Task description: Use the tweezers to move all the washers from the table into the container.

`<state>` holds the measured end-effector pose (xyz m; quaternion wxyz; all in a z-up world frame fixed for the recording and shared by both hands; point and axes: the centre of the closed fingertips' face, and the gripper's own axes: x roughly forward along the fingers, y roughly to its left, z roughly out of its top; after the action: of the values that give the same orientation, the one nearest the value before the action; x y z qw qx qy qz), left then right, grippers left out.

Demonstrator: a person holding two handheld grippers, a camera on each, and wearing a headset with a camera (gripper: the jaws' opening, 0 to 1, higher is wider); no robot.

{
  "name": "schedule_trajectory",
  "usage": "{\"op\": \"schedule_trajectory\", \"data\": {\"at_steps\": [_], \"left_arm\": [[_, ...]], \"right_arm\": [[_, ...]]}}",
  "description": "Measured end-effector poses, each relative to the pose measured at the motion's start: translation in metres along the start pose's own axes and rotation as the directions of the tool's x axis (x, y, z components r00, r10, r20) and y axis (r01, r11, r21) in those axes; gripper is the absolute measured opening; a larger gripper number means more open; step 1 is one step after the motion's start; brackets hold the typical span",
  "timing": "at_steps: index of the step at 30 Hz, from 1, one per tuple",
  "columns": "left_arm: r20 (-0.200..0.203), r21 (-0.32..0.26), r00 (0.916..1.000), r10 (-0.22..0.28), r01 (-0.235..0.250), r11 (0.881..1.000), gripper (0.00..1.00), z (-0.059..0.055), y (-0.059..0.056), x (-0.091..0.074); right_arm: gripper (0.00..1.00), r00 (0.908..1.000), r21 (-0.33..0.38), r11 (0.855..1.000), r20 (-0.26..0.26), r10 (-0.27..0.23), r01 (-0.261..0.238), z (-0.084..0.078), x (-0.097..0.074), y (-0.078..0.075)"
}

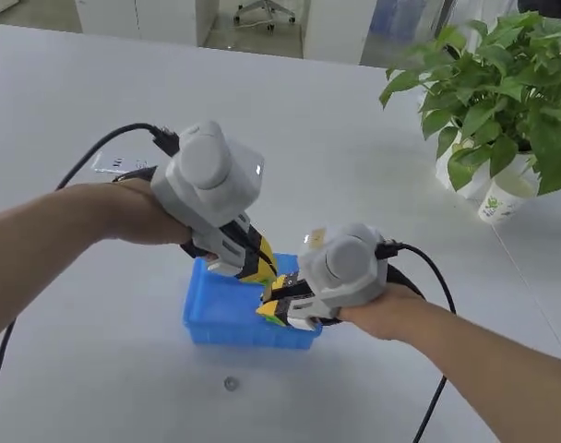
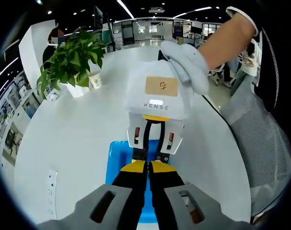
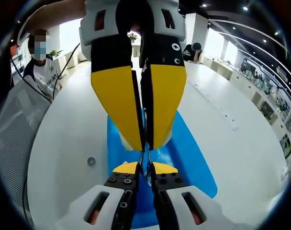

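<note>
Above the table [image 1: 354, 138], left tool [image 2: 149, 166] and right tool [image 3: 145, 168] clamp tweezers [image 3: 146, 157] spanning between them.

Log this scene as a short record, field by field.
container: blue, on the table, beneath both grippers
left gripper: shut on the tweezers
right gripper: faces the left one, apparently shut on the same tweezers
washer: on the table, outside the container, on its near side
plant: far right of the table
</note>
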<state>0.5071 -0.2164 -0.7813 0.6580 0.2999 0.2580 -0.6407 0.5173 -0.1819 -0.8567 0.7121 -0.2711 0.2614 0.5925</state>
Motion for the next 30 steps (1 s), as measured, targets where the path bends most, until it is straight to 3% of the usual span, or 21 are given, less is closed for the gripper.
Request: {"op": "schedule_trajectory", "data": {"at_steps": [30], "left_arm": [[-0.008, -0.003, 0.9999, 0.009, -0.009, 1.000, 0.05, -0.0026, 0.0046, 0.0022]], "right_arm": [[0.13, 0.9999, -0.003, 1.000, -0.012, 0.006, -0.006, -0.0046, 0.0009, -0.0025]]}}
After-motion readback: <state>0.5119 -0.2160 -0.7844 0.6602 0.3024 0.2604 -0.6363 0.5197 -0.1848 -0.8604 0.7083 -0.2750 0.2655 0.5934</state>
